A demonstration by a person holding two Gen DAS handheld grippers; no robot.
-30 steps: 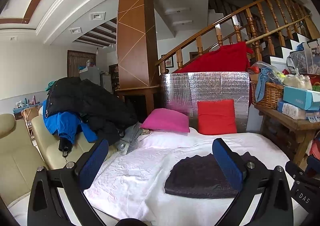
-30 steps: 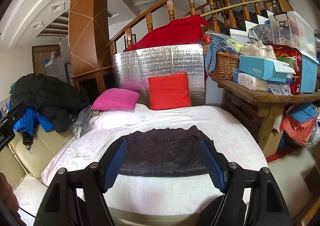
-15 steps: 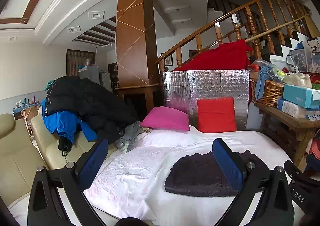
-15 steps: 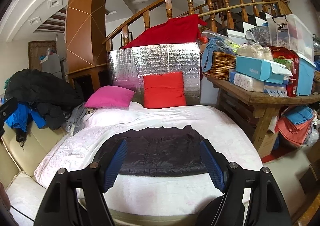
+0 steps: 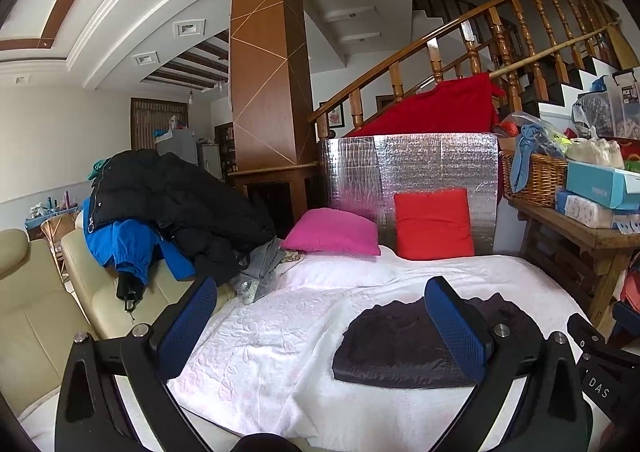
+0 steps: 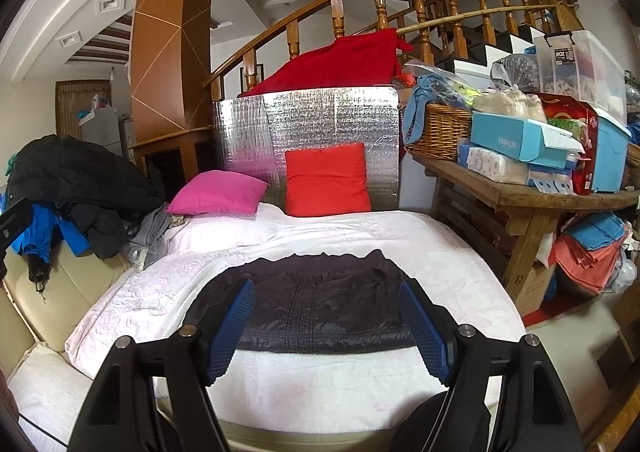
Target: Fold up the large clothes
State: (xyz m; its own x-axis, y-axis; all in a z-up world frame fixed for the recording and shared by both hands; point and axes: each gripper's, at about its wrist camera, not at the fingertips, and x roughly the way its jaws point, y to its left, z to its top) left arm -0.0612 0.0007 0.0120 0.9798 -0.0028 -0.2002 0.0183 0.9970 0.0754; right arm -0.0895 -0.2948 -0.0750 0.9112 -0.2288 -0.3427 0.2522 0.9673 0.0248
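A dark folded garment (image 6: 320, 304) lies flat in a neat rectangle on the white quilted bed cover (image 6: 152, 292). In the left wrist view the garment (image 5: 396, 344) lies to the right of centre on the bed cover (image 5: 260, 332). My left gripper (image 5: 320, 316) is open and empty, held above the near edge of the bed, left of the garment. My right gripper (image 6: 326, 316) is open and empty, held above the near edge with the garment between and beyond its fingers. Neither touches the cloth.
A pile of black and blue jackets (image 5: 160, 208) lies on the cream sofa (image 5: 48, 316) at left. A pink cushion (image 6: 218, 194) and a red cushion (image 6: 326, 180) lean at the head. A cluttered wooden table (image 6: 520, 196) stands at right.
Both grippers have drawn back slightly from the bed and stayed open. The folded garment has not moved.
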